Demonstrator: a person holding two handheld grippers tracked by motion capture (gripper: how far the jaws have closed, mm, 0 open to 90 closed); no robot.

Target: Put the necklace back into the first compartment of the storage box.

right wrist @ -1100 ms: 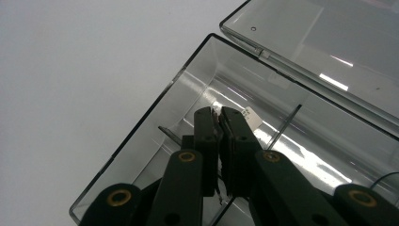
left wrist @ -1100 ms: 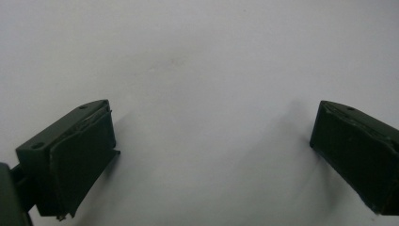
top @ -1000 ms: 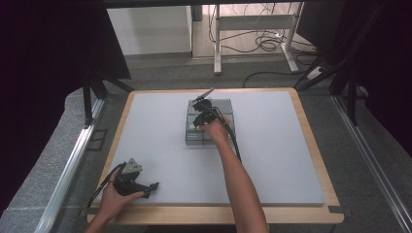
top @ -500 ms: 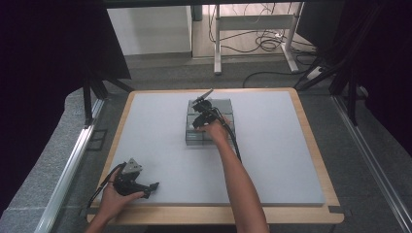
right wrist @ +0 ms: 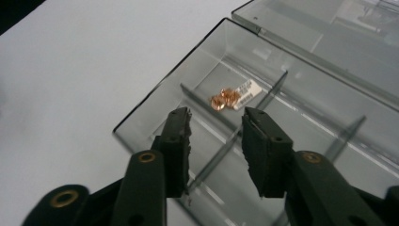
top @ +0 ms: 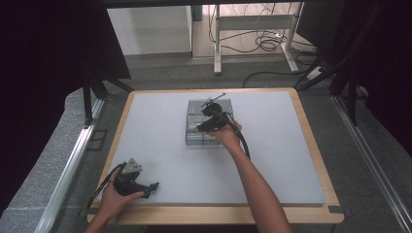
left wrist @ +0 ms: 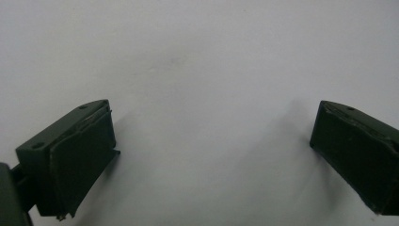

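A clear plastic compartment box (top: 209, 124) with its lid folded back lies at the table's middle; in the right gripper view its dividers (right wrist: 235, 136) split it into cells. One cell holds several small copper rings (right wrist: 224, 99) beside a white label (right wrist: 246, 94). My right gripper (right wrist: 215, 136) hovers over the box with its jaws part open and nothing between them; in the high view the right gripper (top: 210, 120) sits above the box. My left gripper (top: 150, 187) rests near the table's front left, its jaws wide apart over bare white surface (left wrist: 202, 84).
The white table top (top: 272, 160) has a wooden rim (top: 311, 131). Metal rails (top: 68, 165) run along both sides. Cables lie on the floor beyond the far edge (top: 262, 41).
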